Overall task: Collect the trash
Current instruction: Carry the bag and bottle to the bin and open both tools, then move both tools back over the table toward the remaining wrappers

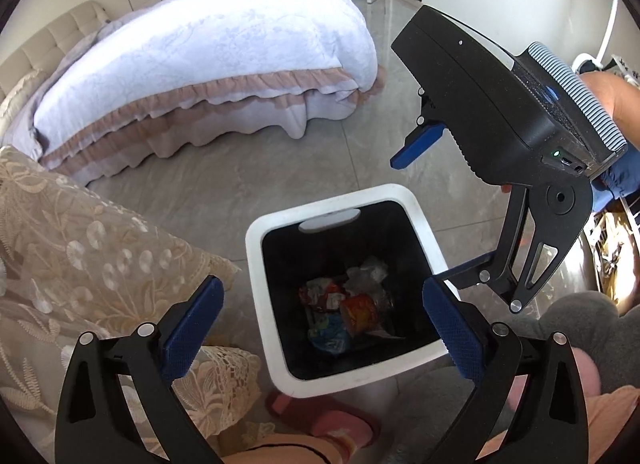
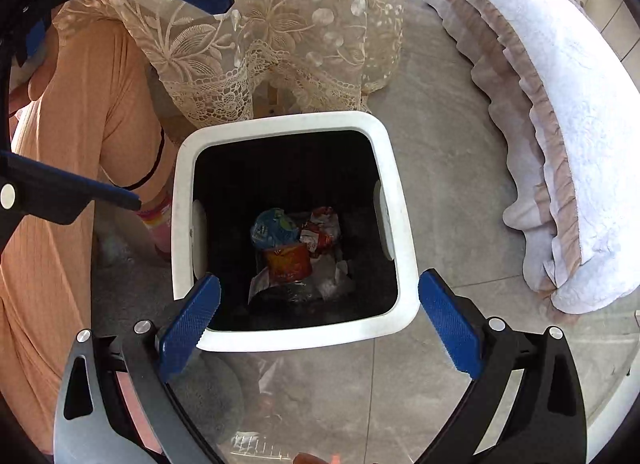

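Bin: smooth white plastic rim, matt black inside. Trash: crinkled glossy wrappers, clear film, bit of white paper. Left gripper & right gripper: matt black plastic w/ knurled blue pads, shiny metal pins. Floor: polished grey tile, glossy. Cloth: beige lace, embroidered. Bed: quilted white fabric, ruffled trim.

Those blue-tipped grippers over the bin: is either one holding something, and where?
Nothing is held. The left gripper and right gripper are both open and empty above the trash bin.
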